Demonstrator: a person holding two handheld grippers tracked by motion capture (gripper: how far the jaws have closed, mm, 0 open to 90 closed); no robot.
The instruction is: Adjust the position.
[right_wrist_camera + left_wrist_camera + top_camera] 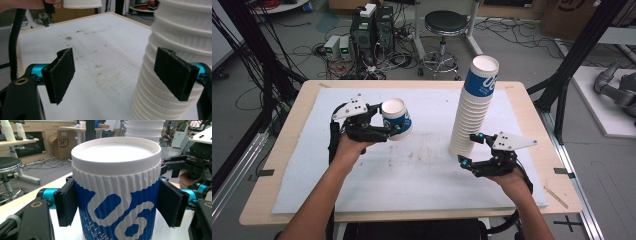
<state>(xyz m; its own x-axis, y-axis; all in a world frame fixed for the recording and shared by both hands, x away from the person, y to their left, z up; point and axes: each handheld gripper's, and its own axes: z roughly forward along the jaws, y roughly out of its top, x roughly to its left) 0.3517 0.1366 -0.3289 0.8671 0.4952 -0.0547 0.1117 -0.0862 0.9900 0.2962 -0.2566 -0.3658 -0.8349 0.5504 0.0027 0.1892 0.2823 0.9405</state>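
Workshop floor behind the desk carries a black round stool, computer towers and loose cables; the desk is pale wood under a white sheet marked with brown stains. Single paper cup: ribbed wall, blue band with white lettering, smooth white rim, tipped so its mouth faces up and toward the left; it is held clear of the sheet over the desk's left half. The left gripper has its fingers pressed flat against opposite sides of this cup, gripping it. Right of centre stands a tall stack of cups, leaning slightly, lower rims white and ribbed, top cup blue-banded. The right gripper sits low at the stack's base, fingers spread wide apart, one of them just beside the stack, nothing between them. Both forearms enter from the near edge, hands wrapped around the gripper bodies.
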